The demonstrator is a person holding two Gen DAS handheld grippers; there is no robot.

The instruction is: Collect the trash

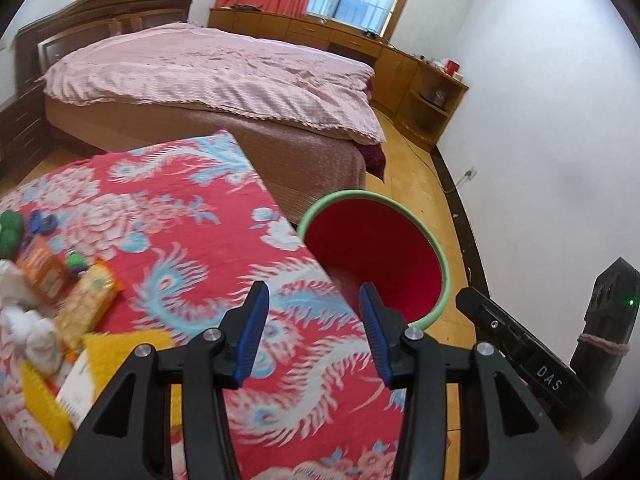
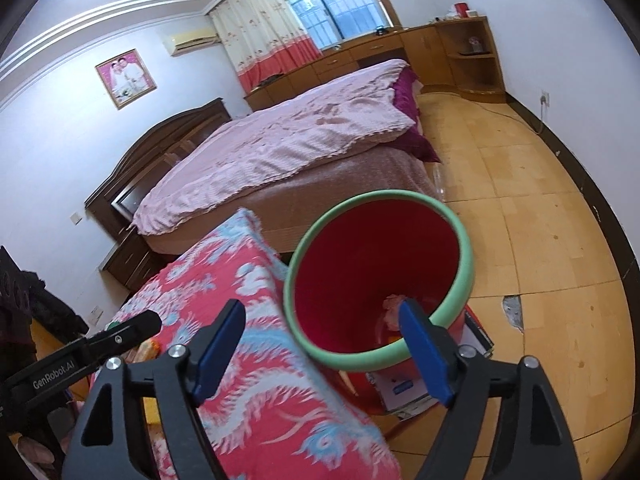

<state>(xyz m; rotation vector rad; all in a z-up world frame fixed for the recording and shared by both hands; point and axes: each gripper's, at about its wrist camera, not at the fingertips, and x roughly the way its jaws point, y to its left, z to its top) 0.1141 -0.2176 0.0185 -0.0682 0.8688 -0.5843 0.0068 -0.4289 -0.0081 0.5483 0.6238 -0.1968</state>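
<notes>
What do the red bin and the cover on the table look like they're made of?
Bin: probably plastic; smooth, evenly red inner wall with a pale green rolled rim. Table cover: woven fabric, matte, printed with red, white and blue flowers; it drapes softly over the edge.

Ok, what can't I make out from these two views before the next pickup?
- Bin contents: right wrist view, a pale scrap lies at the bottom, partly behind the right gripper finger; unidentifiable.
- Trash pile on the cloth: left wrist view, blurred and cut by the left edge.
- Bin's base: right wrist view, hidden by its own rim and the gripper.
</notes>
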